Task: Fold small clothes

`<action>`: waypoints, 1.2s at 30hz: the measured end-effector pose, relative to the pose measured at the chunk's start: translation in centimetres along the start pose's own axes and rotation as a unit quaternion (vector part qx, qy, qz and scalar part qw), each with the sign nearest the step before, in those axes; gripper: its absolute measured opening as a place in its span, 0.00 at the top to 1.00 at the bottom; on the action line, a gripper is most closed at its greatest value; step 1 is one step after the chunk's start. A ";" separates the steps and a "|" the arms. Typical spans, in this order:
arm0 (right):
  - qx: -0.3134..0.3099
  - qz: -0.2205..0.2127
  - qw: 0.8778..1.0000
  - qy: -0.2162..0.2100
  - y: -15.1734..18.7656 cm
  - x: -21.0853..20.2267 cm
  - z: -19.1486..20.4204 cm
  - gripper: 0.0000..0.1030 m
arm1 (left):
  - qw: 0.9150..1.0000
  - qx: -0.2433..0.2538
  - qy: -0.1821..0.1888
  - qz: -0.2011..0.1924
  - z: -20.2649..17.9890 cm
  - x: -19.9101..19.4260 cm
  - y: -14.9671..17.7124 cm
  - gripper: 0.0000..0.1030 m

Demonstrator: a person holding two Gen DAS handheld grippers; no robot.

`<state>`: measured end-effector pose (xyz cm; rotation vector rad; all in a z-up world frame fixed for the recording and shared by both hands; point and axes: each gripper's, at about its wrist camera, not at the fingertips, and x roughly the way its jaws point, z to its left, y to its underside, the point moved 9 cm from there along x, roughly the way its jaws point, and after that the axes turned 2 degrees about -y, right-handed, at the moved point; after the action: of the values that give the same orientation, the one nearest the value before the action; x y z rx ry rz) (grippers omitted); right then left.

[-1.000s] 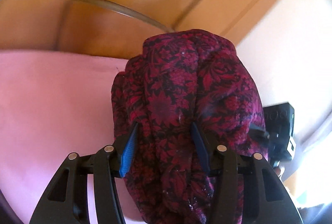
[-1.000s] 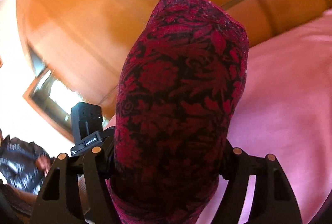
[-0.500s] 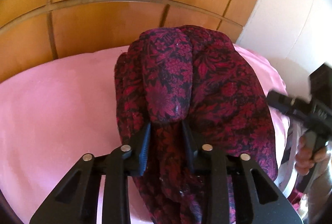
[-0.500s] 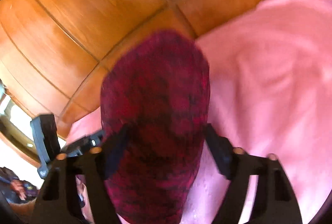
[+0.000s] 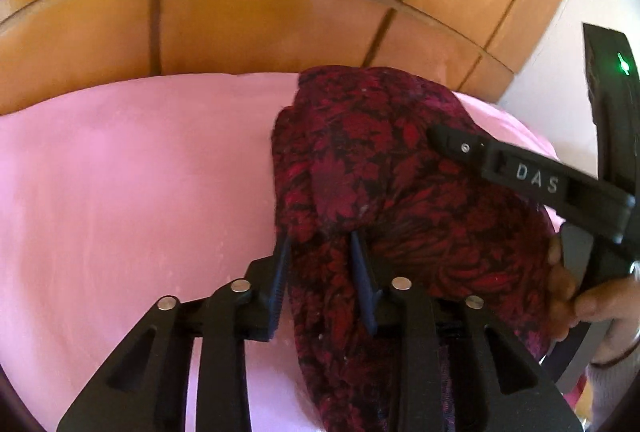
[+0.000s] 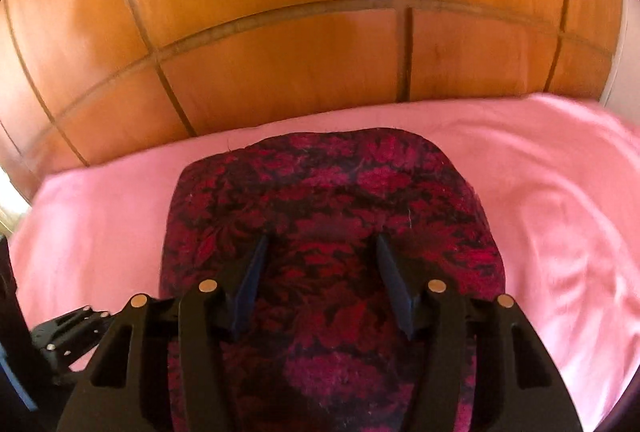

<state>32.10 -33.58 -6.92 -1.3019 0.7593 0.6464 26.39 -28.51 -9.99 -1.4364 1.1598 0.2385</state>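
Note:
A dark red floral garment (image 5: pixel 380 168) lies over a pink sheet (image 5: pixel 120 192). My left gripper (image 5: pixel 320 240) is shut on a bunched fold of it, with cloth spilling over and below the fingers. In the right wrist view the same garment (image 6: pixel 328 192) lies spread flat on the sheet. My right gripper (image 6: pixel 320 244) hovers over it with its jaws apart and nothing between the blue pads. The right gripper's black body (image 5: pixel 540 180) shows at the right of the left wrist view, with the person's hand (image 5: pixel 568 292) under it.
A wooden panelled headboard or wall (image 6: pixel 320 32) rises right behind the sheet's far edge. A pale wall (image 5: pixel 560 32) stands at the right. The pink sheet (image 6: pixel 560 212) is wrinkled to the right of the garment.
Both grippers have come down toward the sheet. The right gripper has let go of the garment, which now lies flat under it. The left gripper still holds its fold.

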 end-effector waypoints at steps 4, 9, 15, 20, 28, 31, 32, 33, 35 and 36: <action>0.023 -0.028 0.999 -0.020 0.9 -1.2 -1.6 0.44 | 0.999 -0.011 -0.019 -0.028 -0.4 -1.6 0.2 0.51; 0.066 -0.060 0.995 -0.045 0.8 -6.0 -2.6 0.25 | 0.997 0.007 -0.043 -0.057 -1.3 -3.9 -0.5 0.45; 0.102 -0.072 0.991 -0.044 4.2 -9.6 -2.8 0.23 | 0.996 0.003 -0.056 -0.064 -0.9 -5.8 0.3 0.41; 0.115 -0.066 0.991 0.016 7.8 -11.8 -3.1 0.15 | 0.993 -0.004 -0.089 -0.083 0.2 -8.4 1.2 0.30; 0.119 -0.088 0.986 0.079 9.9 -15.4 -2.8 0.02 | 0.988 -0.013 -0.111 -0.102 -0.2 -12.2 2.9 0.28; 0.110 -0.102 0.984 0.097 10.7 -16.4 -2.1 0.02 | 0.986 -0.011 -0.120 -0.112 -0.6 -13.5 3.9 0.16; 0.108 -0.104 0.984 0.099 11.1 -16.5 -1.7 0.02 | 0.986 -0.013 -0.123 -0.115 -0.6 -13.9 4.3 0.16; 0.103 -0.107 0.984 0.100 11.3 -16.6 -1.3 0.02 | 0.985 -0.013 -0.123 -0.116 -0.7 -14.3 4.7 0.16; 0.093 -0.109 0.983 0.111 11.8 -16.7 -0.8 0.02 | 0.986 -0.012 -0.123 -0.115 -0.8 -14.5 5.2 0.16; 0.092 -0.109 0.983 0.112 11.9 -16.6 -0.7 0.02 | 0.985 -0.012 -0.128 -0.117 -0.8 -14.8 5.6 0.16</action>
<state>12.58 -32.34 -0.89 -1.2770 0.8238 0.2498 14.77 -20.65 -2.58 -1.4993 0.7751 0.2635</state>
